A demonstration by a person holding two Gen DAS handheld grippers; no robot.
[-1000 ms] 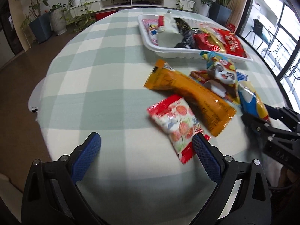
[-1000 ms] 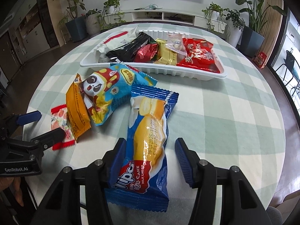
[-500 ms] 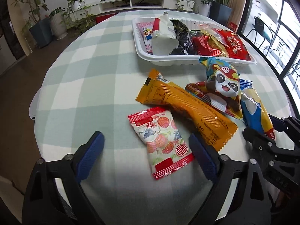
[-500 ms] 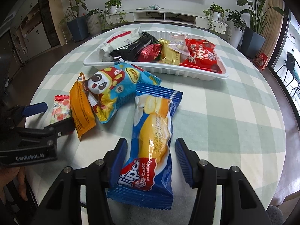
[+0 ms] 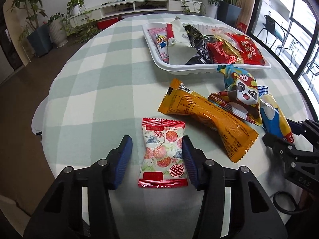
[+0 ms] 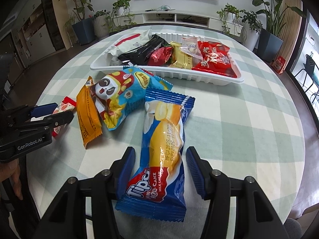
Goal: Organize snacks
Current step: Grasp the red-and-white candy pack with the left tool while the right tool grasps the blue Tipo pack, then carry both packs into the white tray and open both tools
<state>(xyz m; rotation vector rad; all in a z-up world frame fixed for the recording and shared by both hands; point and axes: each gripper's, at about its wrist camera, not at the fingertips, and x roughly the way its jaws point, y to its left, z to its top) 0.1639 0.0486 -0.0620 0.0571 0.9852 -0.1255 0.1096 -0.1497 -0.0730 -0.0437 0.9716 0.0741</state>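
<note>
A red-and-white fruit-print snack packet (image 5: 163, 151) lies flat between the fingers of my left gripper (image 5: 156, 141), whose jaws are closing. The right pad touches the packet's edge and the left pad stands a little off it. My right gripper (image 6: 160, 153) straddles a blue roll-cake packet (image 6: 163, 149) that lies on the cloth, with a narrow gap at each pad. An orange packet (image 5: 209, 119) and a panda packet (image 5: 243, 91) lie between the two. Behind them a white tray (image 5: 199, 68) holds several snacks.
The round table's checked cloth (image 5: 99, 79) drops off close on the left and near sides. The left gripper (image 6: 53, 111) and a person's hand (image 6: 12, 179) sit at the left of the right wrist view. Potted plants and a low shelf stand beyond the table.
The left gripper's jaws narrowed from wide apart, and the fruit-print packet now lies straight between them instead of off to the right. The right gripper and its packet have stayed put.
</note>
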